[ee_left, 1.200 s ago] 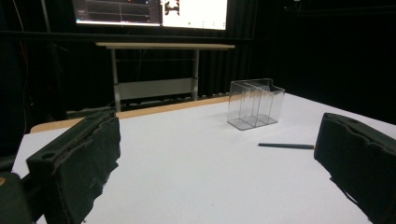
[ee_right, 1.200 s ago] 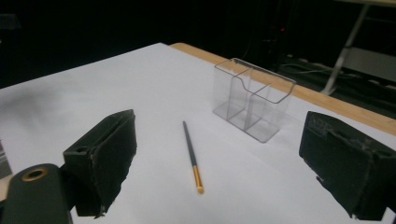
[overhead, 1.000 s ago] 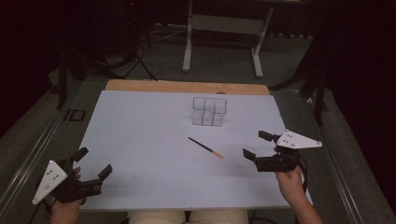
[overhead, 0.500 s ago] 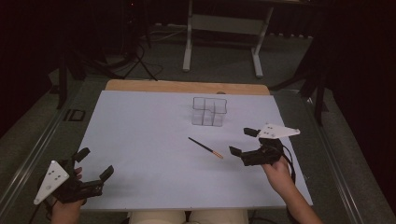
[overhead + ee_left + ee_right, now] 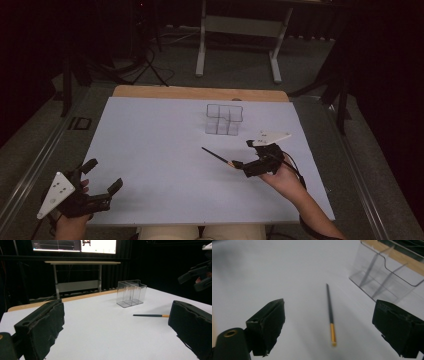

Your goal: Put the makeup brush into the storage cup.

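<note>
1. The left gripper (image 5: 95, 187) rests at the near left corner of the worktop (image 5: 150, 150), where it was a second ago, its jaws wide apart and empty.
2. The right gripper (image 5: 245, 155) has moved inward from the right edge; its jaws are spread, and the pencil (image 5: 330, 312) lies flat between and just ahead of them, untouched.
3. That approach suggests a grasp of the pencil comes next, perhaps to drop it into the clear holder (image 5: 224, 119) beyond the jaws.
4. The pencil's far tip is too thin to judge, its near end is blurred, and the holder's dividers are hard to count through the clear walls.
</note>
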### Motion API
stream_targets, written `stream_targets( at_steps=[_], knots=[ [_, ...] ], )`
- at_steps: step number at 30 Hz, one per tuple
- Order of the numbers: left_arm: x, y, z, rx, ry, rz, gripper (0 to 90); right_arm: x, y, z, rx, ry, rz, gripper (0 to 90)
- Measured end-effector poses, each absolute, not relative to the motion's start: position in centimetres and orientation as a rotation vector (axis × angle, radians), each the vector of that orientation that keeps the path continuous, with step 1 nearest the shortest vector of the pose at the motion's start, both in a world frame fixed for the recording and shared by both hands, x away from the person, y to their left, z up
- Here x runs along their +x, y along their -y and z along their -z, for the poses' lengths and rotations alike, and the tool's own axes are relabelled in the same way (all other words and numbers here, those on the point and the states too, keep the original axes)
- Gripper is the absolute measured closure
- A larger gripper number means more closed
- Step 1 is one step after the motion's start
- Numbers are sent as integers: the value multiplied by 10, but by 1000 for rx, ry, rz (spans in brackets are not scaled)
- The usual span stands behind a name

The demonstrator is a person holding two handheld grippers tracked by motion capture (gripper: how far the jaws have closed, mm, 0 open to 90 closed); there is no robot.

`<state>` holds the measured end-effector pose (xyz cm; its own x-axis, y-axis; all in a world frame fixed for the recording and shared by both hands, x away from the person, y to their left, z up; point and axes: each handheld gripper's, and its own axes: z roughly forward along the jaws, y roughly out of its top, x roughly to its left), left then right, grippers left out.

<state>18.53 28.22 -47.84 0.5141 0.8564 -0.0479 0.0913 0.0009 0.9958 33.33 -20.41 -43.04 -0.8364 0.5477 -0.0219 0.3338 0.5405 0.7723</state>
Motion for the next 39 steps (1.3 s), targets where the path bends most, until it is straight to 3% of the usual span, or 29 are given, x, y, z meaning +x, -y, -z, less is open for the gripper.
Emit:
stream_targets(
  at_steps=[39],
  knots=[
    [185, -281, 478, 1473, -860, -730, 16, 389, 150, 456, 819, -2899, -625, 262]
  ],
)
